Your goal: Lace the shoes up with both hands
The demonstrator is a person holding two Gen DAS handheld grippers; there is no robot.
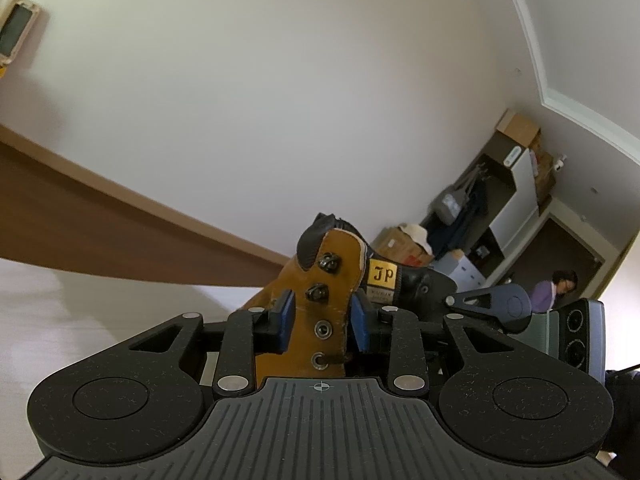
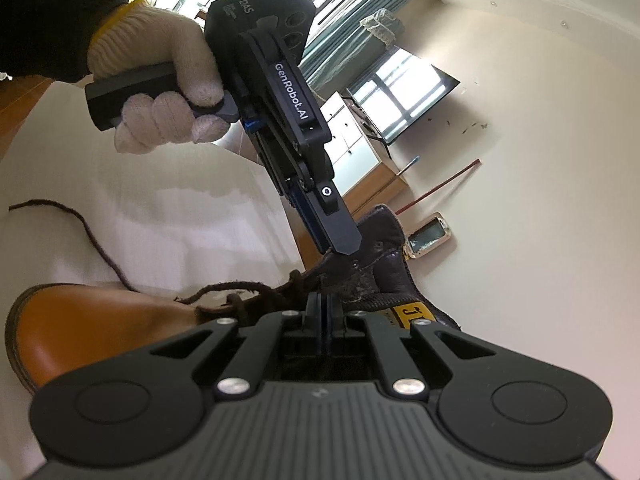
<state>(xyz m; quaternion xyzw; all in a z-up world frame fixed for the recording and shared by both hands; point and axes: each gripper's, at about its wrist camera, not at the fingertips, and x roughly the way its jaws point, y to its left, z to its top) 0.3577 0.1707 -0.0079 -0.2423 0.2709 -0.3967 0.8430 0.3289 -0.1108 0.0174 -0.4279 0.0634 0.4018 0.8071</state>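
**Boot flap pinched on one side, lace work on the other**

The tan leather boot [image 2: 80,320] lies on the pale worktop [image 2: 160,208], its rounded toe toward the near left of the right-hand camera's view and its dark padded collar [image 2: 384,236] raised toward the wall. The left gripper [image 1: 322,316] has its blue-padded fingers [image 1: 286,320] set narrow on either side of the boot's tan eyelet flap [image 1: 332,280]; the pads press the leather edges, so it holds that flap. On the flap, two metal hooks sit above two round eyelets, and a bit of dark lace shows at the lowest eyelet [image 1: 320,360]. A gold label with letters [image 1: 383,275] sits on the tongue just beside the flap.

From the other side, a white knitted glove [image 2: 160,92] grips the left tool's handle, and its black fingers come down onto the boot's collar.

The right gripper [image 2: 322,308] has its fingers pressed together, hard up against the tangle of brown lace [image 2: 240,292] over the boot's throat; whether a strand is caught between them I cannot tell. One loose end of the lace trails away across the worktop to the left.
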